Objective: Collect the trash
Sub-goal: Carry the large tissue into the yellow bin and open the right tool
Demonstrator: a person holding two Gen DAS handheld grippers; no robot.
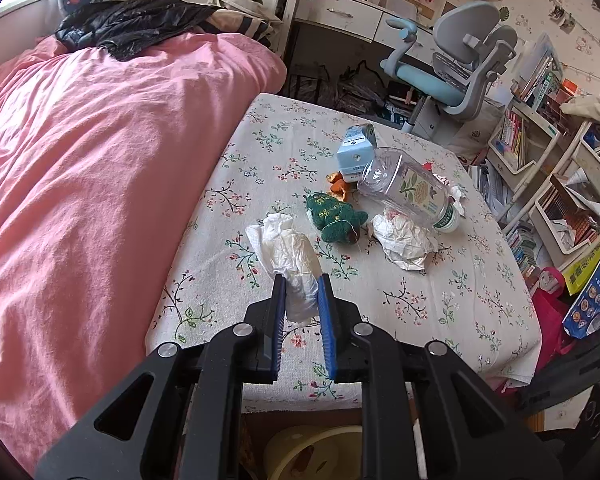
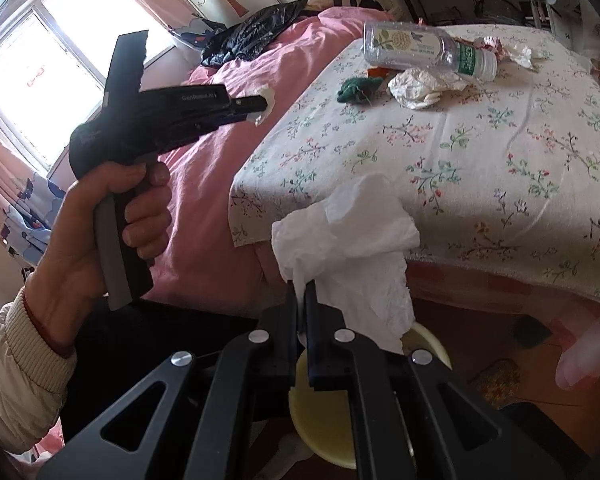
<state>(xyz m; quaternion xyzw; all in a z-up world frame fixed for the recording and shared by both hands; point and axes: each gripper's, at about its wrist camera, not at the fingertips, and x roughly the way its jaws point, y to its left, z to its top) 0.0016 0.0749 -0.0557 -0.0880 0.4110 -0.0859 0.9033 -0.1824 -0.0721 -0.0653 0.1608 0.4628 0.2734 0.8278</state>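
My left gripper [image 1: 302, 286] is shut on a crumpled white tissue [image 1: 288, 256] and holds it over the near part of the floral tablecloth [image 1: 440, 304]. In the right wrist view it [image 2: 260, 110] shows from the side with the tissue at its tip. My right gripper [image 2: 300, 292] is shut on another white tissue [image 2: 348, 240], below the table's edge and above a pale yellow bin [image 2: 324, 428]. On the table lie a clear plastic bottle [image 1: 408, 188], a crumpled paper wad [image 1: 404, 240], a blue carton [image 1: 354, 154], orange peel [image 1: 338, 188] and a green plush toy [image 1: 334, 216].
A bed with a pink cover [image 1: 100, 160] runs along the table's left side, with a black jacket [image 1: 132, 24] on it. A desk chair [image 1: 452, 64] and bookshelves [image 1: 540, 152] stand beyond the table at the right. The yellow bin [image 1: 300, 452] sits under the table's near edge.
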